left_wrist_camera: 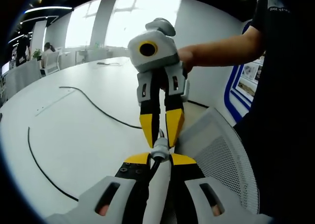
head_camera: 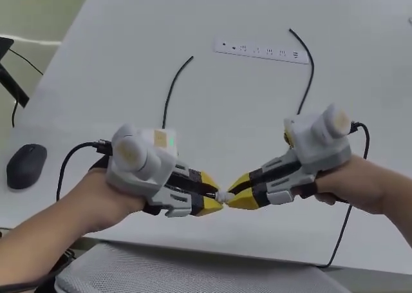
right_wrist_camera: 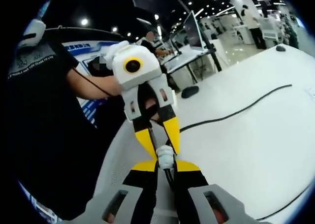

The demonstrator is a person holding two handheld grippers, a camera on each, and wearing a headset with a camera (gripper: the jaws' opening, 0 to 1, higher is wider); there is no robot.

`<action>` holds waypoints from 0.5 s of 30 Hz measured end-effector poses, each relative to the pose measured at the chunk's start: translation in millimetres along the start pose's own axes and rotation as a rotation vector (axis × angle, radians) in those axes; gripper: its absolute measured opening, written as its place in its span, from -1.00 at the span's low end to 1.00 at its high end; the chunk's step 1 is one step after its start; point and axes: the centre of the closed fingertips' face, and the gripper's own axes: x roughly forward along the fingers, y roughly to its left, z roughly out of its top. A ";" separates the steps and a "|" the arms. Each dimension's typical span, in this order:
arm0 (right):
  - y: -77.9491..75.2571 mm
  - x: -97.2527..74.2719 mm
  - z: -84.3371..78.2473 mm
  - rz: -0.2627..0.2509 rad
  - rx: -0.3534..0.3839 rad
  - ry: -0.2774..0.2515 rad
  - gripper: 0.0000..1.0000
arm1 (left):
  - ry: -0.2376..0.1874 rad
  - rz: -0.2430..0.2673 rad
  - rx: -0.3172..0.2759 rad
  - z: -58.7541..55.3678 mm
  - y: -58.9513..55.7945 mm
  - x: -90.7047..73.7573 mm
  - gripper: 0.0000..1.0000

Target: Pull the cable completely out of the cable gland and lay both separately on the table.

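Above the table's (head_camera: 257, 106) near edge, the left gripper (head_camera: 217, 199) clamps the white gland (head_camera: 225, 196) while the right gripper (head_camera: 233, 199) pinches its black cable (right_wrist_camera: 170, 177).

Grey left gripper (head_camera: 217, 199) and right gripper (head_camera: 233, 197), yellow fingers (head_camera: 207, 207)

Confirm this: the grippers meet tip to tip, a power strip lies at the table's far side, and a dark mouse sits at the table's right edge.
Not quite. The head view shows the mouse at the table's left edge; the rest stands.
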 end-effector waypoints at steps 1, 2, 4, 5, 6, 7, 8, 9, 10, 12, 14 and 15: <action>-1.2 0.3 -0.6 -0.018 -0.036 0.010 -0.88 | -0.001 -0.001 -0.015 -0.5 -0.2 0.1 -0.71; -1.6 0.6 -0.4 -0.032 -0.063 0.015 -0.88 | -0.004 0.000 -0.018 -0.7 0.2 -0.1 -0.71; -0.1 1.1 -1.4 -0.056 -0.141 0.038 -0.87 | -0.015 -0.008 -0.044 -1.8 -1.2 -1.1 -0.71; 0.4 1.9 -0.7 -0.082 -0.198 0.050 -0.87 | -0.017 -0.007 -0.050 -1.9 -1.1 -1.3 -0.71; 1.2 2.5 -0.2 -0.099 -0.219 0.056 -0.87 | -0.020 -0.006 -0.058 -2.0 -0.8 -1.8 -0.71; -0.2 2.2 -1.8 -0.110 -0.258 0.070 -0.87 | -0.023 -0.015 -0.079 -2.0 -2.1 -2.5 -0.71; -1.9 2.2 -0.7 -0.139 -0.330 0.078 -0.87 | -0.027 -0.018 -0.115 -1.9 -2.1 -2.9 -0.71; -1.3 1.8 -0.2 -0.167 -0.369 0.092 -0.87 | -0.029 -0.017 -0.120 -1.6 -1.0 -3.4 -0.71; -1.9 1.4 0.9 -0.190 -0.406 0.097 -0.87 | -0.034 -0.015 -0.123 -1.0 0.0 -3.7 -0.71; -2.6 1.0 1.9 -0.228 -0.468 0.106 -0.87 | -0.044 -0.015 -0.144 0.8 0.9 -5.0 -0.71; -3.4 0.0 2.6 -0.281 -0.518 0.117 -0.87 | -0.054 -0.012 -0.158 2.0 1.9 -5.0 -0.71; -3.0 0.5 2.2 -0.302 -0.547 0.126 -0.87 | -0.053 -0.016 -0.171 1.8 1.5 -4.4 -0.71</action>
